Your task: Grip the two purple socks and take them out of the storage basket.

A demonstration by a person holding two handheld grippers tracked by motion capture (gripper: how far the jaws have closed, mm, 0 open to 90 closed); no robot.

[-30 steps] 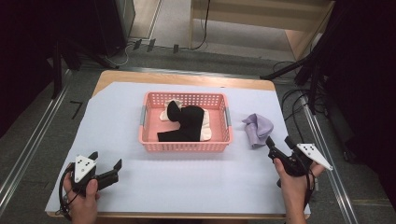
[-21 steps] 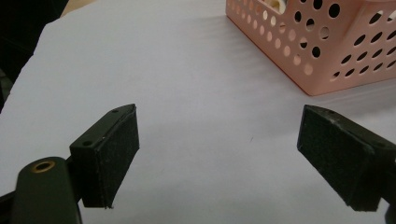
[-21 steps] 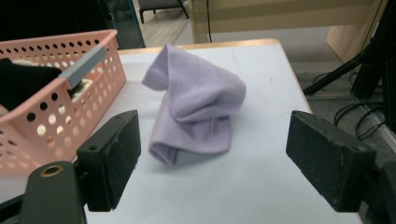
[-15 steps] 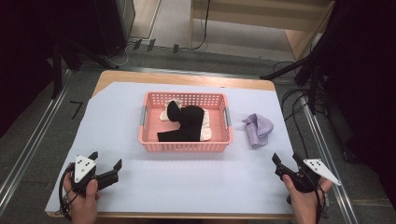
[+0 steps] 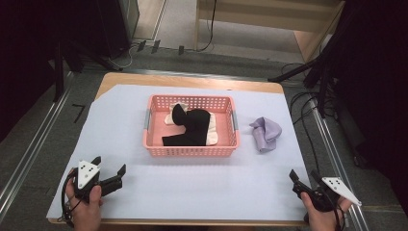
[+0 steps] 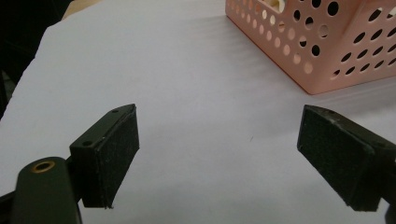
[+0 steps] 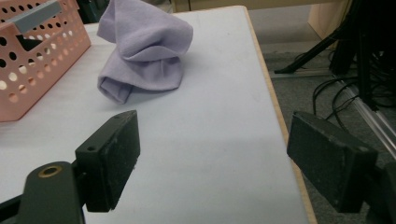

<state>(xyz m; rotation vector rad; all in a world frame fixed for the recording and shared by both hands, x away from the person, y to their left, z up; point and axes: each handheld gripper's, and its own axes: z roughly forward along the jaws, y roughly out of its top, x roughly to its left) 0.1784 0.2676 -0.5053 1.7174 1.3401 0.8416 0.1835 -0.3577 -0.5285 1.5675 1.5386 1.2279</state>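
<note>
This looks like a lab set up for recording. The table (image 5: 144,202), covered in a white sheet, stands between floor rails (image 5: 29,159), with black stands (image 5: 322,72) and loose cables (image 5: 303,110) at the far right.

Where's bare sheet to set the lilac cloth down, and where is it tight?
Widest free patch: the front strip of the table sheet between the left gripper and right gripper, in front of the pink basket. Also bare: left of the basket and behind it. Tight: the strip right of the basket, where the lilac cloth lies near the sheet's edge.
</note>
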